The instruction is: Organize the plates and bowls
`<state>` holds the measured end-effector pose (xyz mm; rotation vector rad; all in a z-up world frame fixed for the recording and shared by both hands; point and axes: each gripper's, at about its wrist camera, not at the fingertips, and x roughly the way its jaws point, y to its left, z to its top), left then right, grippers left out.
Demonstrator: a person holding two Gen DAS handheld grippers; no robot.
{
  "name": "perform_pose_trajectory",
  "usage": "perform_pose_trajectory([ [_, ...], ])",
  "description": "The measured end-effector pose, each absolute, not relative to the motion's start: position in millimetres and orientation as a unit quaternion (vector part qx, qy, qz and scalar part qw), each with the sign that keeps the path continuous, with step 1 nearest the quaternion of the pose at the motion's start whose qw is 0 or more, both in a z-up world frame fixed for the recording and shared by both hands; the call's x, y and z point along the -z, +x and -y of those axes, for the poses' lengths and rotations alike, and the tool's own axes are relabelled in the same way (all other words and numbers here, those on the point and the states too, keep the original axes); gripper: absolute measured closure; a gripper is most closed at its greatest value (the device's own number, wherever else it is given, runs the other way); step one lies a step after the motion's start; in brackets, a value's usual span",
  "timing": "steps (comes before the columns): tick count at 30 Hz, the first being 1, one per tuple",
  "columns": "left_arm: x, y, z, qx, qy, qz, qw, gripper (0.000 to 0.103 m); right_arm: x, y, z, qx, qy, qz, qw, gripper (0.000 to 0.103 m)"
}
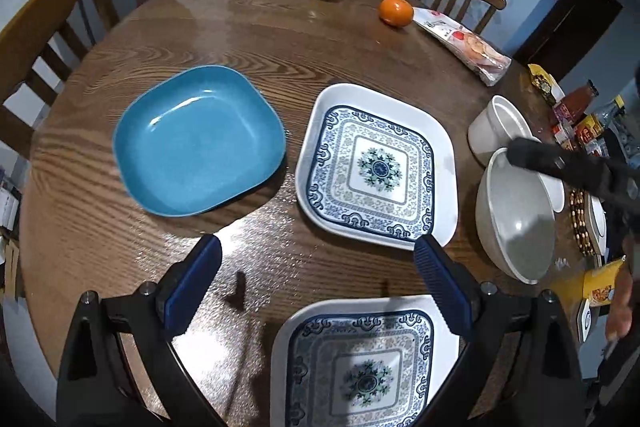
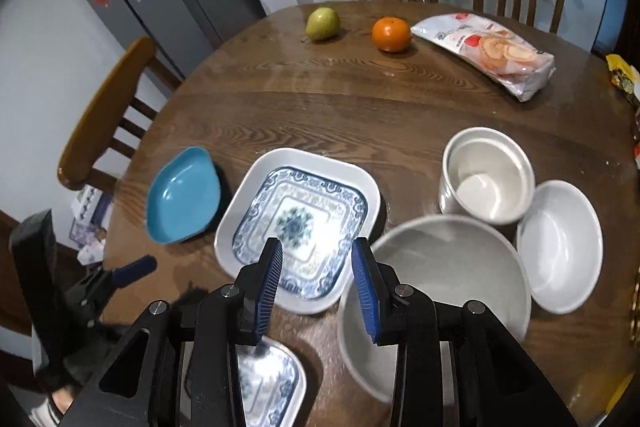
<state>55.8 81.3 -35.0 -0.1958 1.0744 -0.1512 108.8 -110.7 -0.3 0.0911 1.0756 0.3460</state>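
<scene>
On the round wooden table sit a blue plate and, just beside it, a patterned plate. A second patterned plate lies nearer. The left gripper hangs over the table, fingers wide apart, holding nothing. The right gripper is partly open and empty, above a big white bowl.

Glossy grained wood table; glazed, shiny blue dish and patterned plate.
</scene>
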Motion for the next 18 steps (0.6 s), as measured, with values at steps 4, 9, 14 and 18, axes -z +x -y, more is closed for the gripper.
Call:
perform_pose_trajectory([
  [4,40,63,-80,0.083,-0.096,-0.519,0.845,0.007,6,127,106,-0.158,0.037,-0.519,0.839,0.067],
  [9,46,74,-76,0.092,-0.091,-0.526,0.841,0.008,18,147,100,-0.157,0.027,-0.540,0.826,0.067],
  [14,53,85,-76,0.092,-0.090,-0.532,0.837,0.008,36,167,95,-0.155,0.010,-0.563,0.812,0.067],
  [18,59,96,-75,0.091,-0.093,-0.538,0.833,0.010,47,178,93,-0.139,-0.014,-0.576,0.805,0.067],
])
